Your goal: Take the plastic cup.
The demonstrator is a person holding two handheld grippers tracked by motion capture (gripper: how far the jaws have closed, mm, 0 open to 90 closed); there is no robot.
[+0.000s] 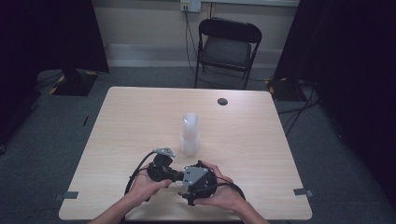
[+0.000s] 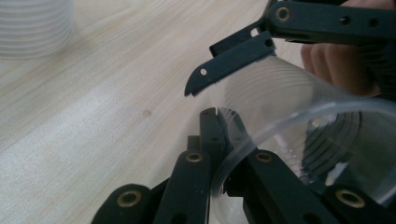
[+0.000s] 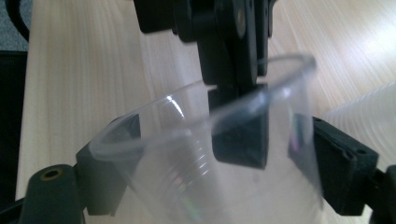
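Cup point(image 3: 210, 154), clear plastic, is held above the table point(image 1: 116, 135) near its front edge, in front of the cup stack point(image 1: 190, 135). Risk: squeeze harder and its thin wall may buckle. Your right gripper point(image 3: 219, 163) clasps the body from outside; your left gripper point(image 2: 219, 140) pinches its rim, jaws nearly closed.
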